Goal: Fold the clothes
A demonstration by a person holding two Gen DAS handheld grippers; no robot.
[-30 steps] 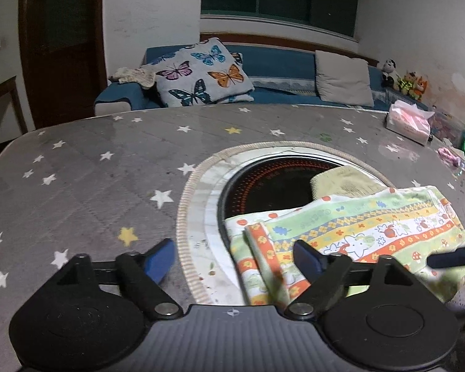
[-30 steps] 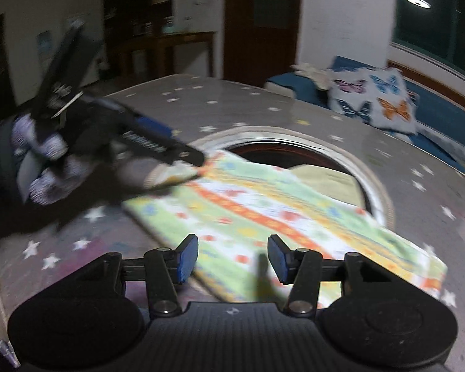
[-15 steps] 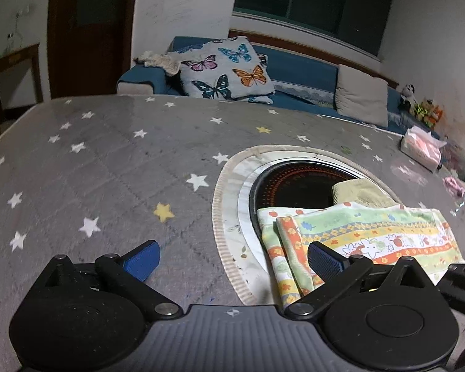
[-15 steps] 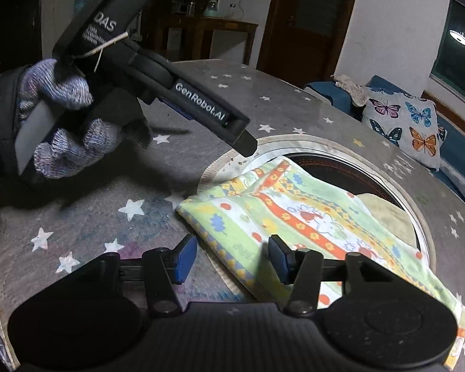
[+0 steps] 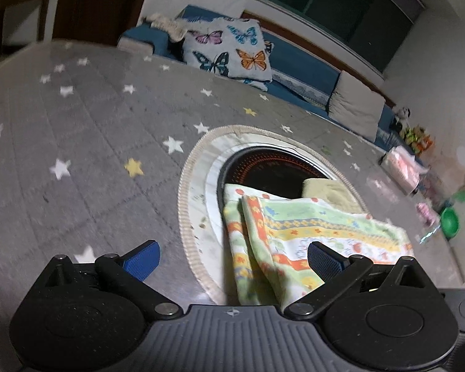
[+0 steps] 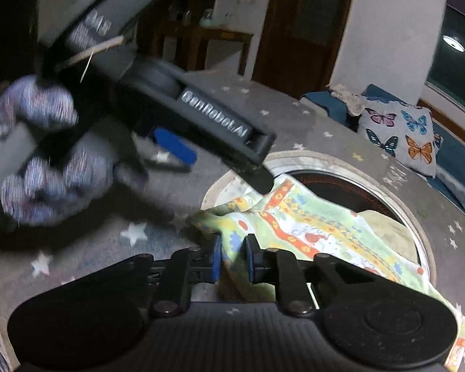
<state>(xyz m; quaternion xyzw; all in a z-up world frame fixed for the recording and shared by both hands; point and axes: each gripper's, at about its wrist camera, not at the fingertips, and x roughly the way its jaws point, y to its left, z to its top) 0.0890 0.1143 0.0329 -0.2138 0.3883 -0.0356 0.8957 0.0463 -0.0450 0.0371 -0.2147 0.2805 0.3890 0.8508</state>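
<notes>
A folded cloth (image 5: 319, 229) with green, yellow and orange print lies across the near side of a round black opening (image 5: 272, 170) in the star-patterned table. My left gripper (image 5: 232, 260) stands wide open just short of the cloth's left edge, with nothing between its fingers. In the right wrist view my right gripper (image 6: 234, 257) is shut on the near corner of the cloth (image 6: 310, 226), which bunches up at the blue pads. A gloved hand (image 6: 46, 161) holds the left gripper (image 6: 214, 121) above the cloth's far-left corner.
A pale yellow cloth (image 5: 328, 189) lies under the printed one, inside the opening. At the table's right edge sit a pink tissue pack (image 5: 403, 167) and a green bowl (image 5: 449, 221). Behind the table are a butterfly pillow (image 5: 229, 52) and a blue sofa (image 5: 297, 62).
My right gripper has moved in and shut on the cloth's near corner, lifting it into a bunch. The left gripper stays open and has drawn back and tilted a little.
</notes>
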